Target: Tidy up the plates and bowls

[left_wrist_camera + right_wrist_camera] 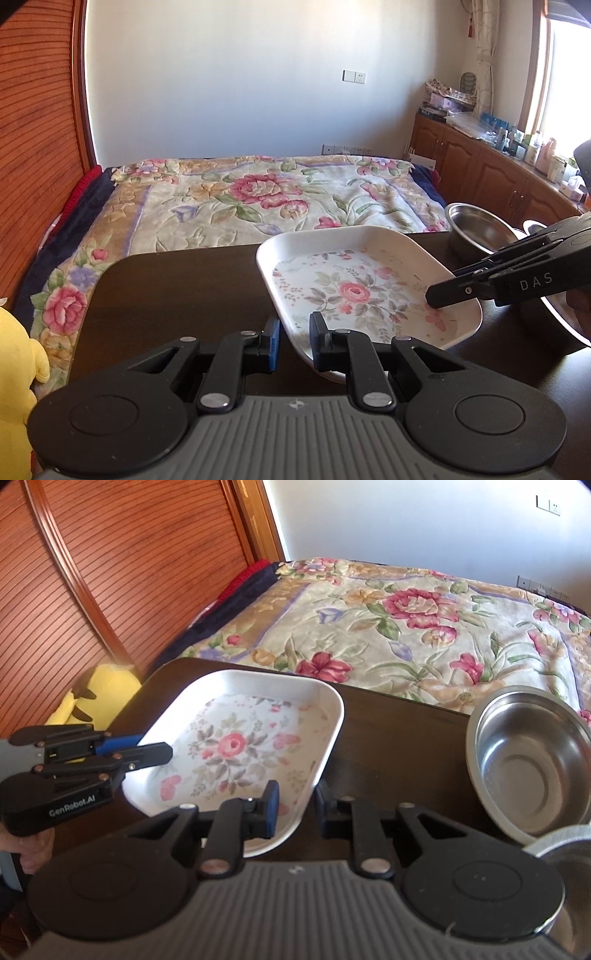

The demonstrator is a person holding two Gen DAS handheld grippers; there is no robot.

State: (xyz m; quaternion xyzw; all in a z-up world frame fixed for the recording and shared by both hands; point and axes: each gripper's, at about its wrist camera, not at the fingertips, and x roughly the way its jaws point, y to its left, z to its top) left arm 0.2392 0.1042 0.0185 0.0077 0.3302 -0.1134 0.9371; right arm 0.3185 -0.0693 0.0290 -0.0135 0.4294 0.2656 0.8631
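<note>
Both claws are pointing downward: the left claw (294, 341) is clamping shut on the plate (354, 288) rim, the right claw (295, 808) pinching its opposite edge.

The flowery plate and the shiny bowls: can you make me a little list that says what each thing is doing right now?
plate: white square flowery plate, lifted off the dark table, tilted
left gripper: shut on the plate's rim
right gripper: shut on the plate's rim at another edge
bowl: steel bowl, empty, on the table beside the plate
second bowl: only a shiny edge shows, nearer the camera
behind: bed with flowered blanket
</note>
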